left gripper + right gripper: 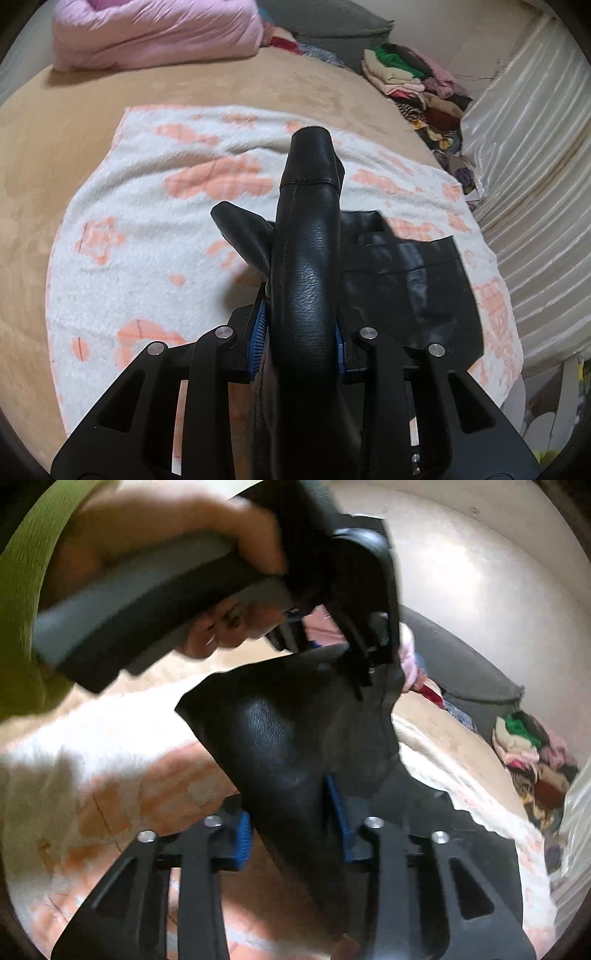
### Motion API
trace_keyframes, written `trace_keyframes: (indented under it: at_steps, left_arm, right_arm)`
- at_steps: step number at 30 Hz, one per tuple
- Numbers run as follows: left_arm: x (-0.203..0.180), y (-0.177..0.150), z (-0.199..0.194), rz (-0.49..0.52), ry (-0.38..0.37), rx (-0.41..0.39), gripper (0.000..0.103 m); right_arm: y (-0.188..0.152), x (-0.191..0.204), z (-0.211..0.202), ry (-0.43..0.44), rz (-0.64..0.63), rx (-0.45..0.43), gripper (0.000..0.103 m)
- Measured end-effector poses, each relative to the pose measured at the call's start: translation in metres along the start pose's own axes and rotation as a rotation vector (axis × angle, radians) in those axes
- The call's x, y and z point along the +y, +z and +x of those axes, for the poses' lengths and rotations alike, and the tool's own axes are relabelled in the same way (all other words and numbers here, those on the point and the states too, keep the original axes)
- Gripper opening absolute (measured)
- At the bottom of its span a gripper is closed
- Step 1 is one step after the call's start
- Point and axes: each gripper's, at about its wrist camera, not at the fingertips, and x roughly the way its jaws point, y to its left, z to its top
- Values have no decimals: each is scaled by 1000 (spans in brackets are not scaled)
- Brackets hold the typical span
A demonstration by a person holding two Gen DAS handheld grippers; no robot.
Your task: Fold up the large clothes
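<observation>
Black grained leather fills both views: the left hand-held gripper (301,332) is clenched on a thick rolled fold of a black leather garment (306,258), its blue ribbed pads (258,332) pressing the roll from both sides. The fold stands up out of the jaws and curves away from the camera, with a stitched seam across it near the top. The gripper points steeply down at the bed.

The right hand-held gripper (291,834) grasps another part of the same garment (280,731), a broad, glossy flap that rises between its blue pads (242,834) (this view is blurred, so finer detail is lost). Above it the left hand-held gripper (332,627) shows from the side, gripped by a person's hand (166,542) in a green sleeve (22,590), with the leather hanging from its jaws down to the right one.

The rest of the garment lies flat on a fluffy white towel with peach patches (166,221), spread over a tan bed cover (74,122). At the head of the bed sits a puffy pink quilt (155,33), bundled up, with a grey pillow (325,22) beside it. Along the far edge a heap of mixed clothes (417,85) lies, green, cream and dark red among them, next to a cream satin curtain (535,147) with shiny pleats.
</observation>
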Motion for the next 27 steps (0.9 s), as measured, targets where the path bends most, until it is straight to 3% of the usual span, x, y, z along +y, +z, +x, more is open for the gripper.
trace_keyframes:
  at_steps: [5,13,19,24,27]
  left_arm:
    - [-41,14,-9,52,-26,-28,23]
    - [-133,24,4,148,-65,-31,32]
    - [-198,14,48,236,-75,1,42]
    - [-221,5,72,220,-147,41,46]
    - [-219,6,68,181,-183,26,46]
  right_arm:
    - [6,-48,-32,-30,105,-51,23]
    - [-25,-115,-73,-119,257,-73,19]
    - [-72,-164,-74,-86,470,-29,18]
    - [-115,-183,-74,-47,633,41,18]
    - [-144,-194,-67,11,761,95,18]
